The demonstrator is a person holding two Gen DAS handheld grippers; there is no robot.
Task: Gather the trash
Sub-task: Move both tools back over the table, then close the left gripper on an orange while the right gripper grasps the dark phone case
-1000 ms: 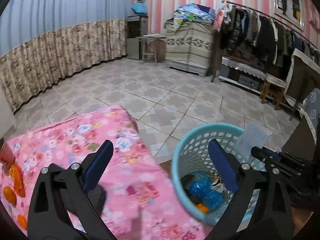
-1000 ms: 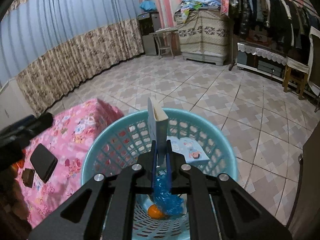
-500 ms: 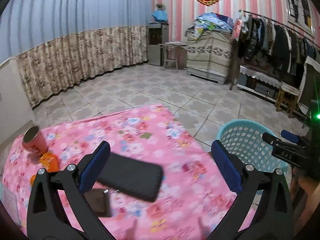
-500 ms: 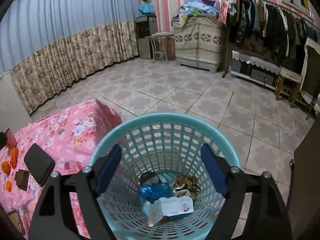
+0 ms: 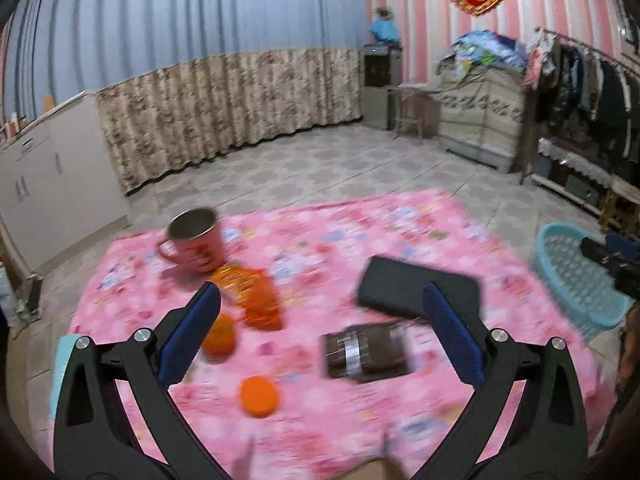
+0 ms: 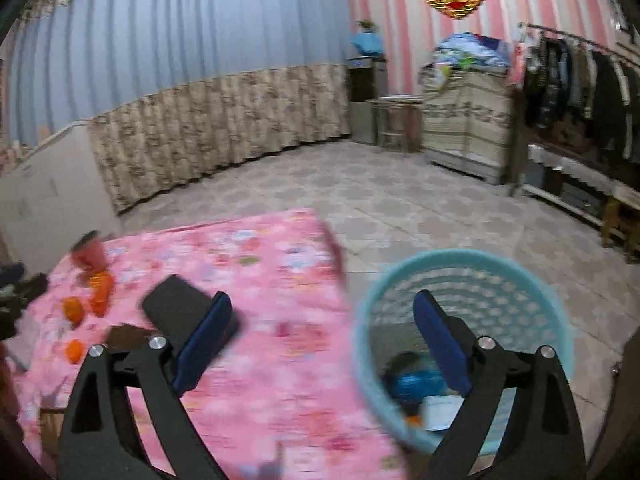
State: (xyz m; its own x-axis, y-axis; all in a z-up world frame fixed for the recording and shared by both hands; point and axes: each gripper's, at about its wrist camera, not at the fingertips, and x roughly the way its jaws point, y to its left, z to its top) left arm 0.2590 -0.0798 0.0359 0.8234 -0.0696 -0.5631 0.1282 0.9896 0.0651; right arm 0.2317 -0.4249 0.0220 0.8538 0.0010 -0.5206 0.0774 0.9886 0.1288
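A pass between pickups is judged to be in hand: both claws are empty and carried over the pink floral cloth [image 5: 360,240]. The left gripper [image 5: 320,336] is seen spread wide with nothing between its pads; the jaws of the right gripper [image 6: 324,344] are opening, and nothing is held between them either. In the right wrist view the teal basket [image 6: 472,264] is found at about 4 o'clock, just off the cloth's edge, with a blue wrapper [image 6: 412,380] and a white card [image 6: 440,412] already inside. In the left wrist view the remaining candidates for trash are gathered at 9 to 7 o'clock: an orange packet [image 5: 252,296], an orange piece [image 5: 218,334] just beside the left pad, and a round orange piece [image 5: 258,394] lower down. A pink mug [image 5: 196,240], a black case [image 5: 416,288] and a brown wallet-like thing [image 5: 366,350] are probably to be left. Next, one orange scrap should be straddled squarely by a lowered, slowed claw before closing; the pictures are blurred, so their exact nature cannot be told.
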